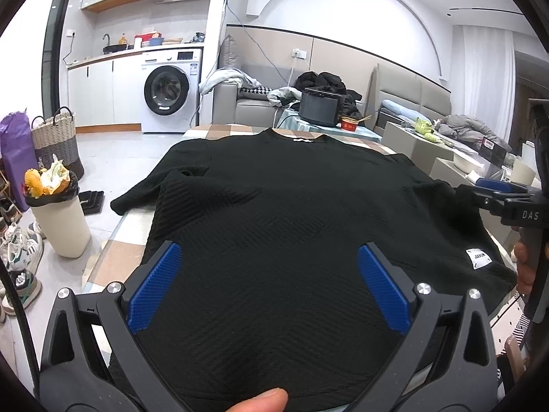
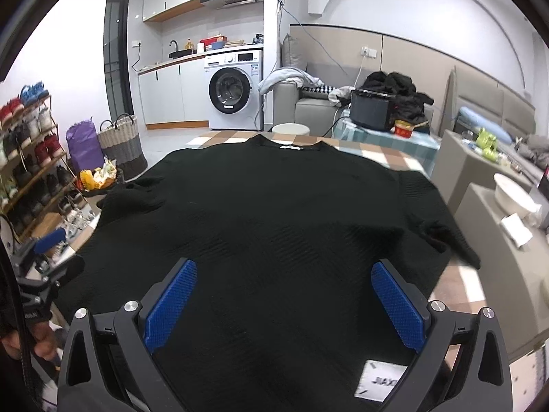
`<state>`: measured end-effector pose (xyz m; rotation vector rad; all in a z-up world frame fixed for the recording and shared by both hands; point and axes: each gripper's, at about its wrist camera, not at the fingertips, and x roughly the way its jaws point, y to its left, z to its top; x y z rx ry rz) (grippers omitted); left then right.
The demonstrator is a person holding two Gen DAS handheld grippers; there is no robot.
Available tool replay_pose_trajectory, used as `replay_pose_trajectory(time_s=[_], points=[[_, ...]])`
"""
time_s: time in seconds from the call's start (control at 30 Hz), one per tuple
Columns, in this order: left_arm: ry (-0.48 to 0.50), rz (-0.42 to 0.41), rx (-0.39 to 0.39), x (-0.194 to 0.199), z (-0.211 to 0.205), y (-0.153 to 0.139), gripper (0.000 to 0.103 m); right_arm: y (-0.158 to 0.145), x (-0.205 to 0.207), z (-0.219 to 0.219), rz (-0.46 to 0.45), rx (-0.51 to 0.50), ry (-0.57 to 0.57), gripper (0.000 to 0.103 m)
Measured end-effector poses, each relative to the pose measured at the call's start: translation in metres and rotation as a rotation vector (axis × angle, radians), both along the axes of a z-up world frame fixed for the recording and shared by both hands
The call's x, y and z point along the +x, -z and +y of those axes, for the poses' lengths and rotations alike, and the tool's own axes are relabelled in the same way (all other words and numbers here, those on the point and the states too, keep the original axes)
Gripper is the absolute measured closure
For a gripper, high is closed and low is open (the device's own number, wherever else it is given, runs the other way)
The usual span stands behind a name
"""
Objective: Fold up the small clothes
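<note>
Fingers [image 1: 154, 292] of the left gripper [image 1: 269, 288] stand spread wide, blue pads facing each other across the near hem area of a black sweater [image 1: 291, 206], with nothing pinched between them. A thumb tip [image 1: 260, 400] shows at the bottom edge of the left wrist view. The right gripper [image 2: 284, 305] likewise has its fingers [image 2: 171, 305] spread apart over the sweater, holding nothing.

The sweater lies flat, front side down or up cannot be told, on a counter [image 1: 113, 257] covered by a checked cloth. Its hem is nearest the cameras and its neckline [image 1: 298, 137] points away. A white label [image 1: 479, 258] sits near the hem on the right side. The left sleeve [image 1: 144, 192] drapes toward the counter's left edge, and the right sleeve [image 2: 446, 237] lies rumpled near the right edge.

Beside the counter on the left stands a full bin [image 1: 60, 219], with shoes [image 1: 20, 250] on the floor near it and a woven basket [image 1: 56, 140] further back. Beyond the counter's far end, a dark box-shaped appliance [image 1: 319, 108] and a red bowl [image 1: 350, 123] rest on a small table. Behind those are a sofa [image 1: 247, 106] piled with clothes and a washing machine [image 1: 170, 92].
</note>
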<state>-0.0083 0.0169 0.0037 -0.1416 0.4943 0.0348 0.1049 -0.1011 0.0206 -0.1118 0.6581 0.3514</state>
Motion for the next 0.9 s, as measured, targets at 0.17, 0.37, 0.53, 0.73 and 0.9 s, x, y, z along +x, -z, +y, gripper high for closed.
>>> replay_pose_trajectory(time_s=[0.17,0.37,0.53,0.73,0.9], points=[[-0.017,0.028,-0.016,0.007,0.008,0.002,0.001,-0.003,0.0,0.005,-0.007,-0.018,0.002,0.0],[-0.049,0.047,-0.013,0.017,0.01,0.006,0.001,-0.005,-0.002,0.004,-0.01,-0.012,-0.002,0.0],[-0.049,0.047,-0.006,0.021,0.01,0.008,0.001,-0.003,-0.004,0.0,0.006,-0.007,0.0,0.0],[-0.05,0.044,0.002,0.022,0.011,0.01,0.001,-0.007,-0.009,-0.012,-0.013,0.006,0.018,0.0],[-0.059,0.034,0.004,0.019,0.01,0.009,0.001,-0.01,-0.013,-0.023,-0.016,0.057,0.012,0.0]])
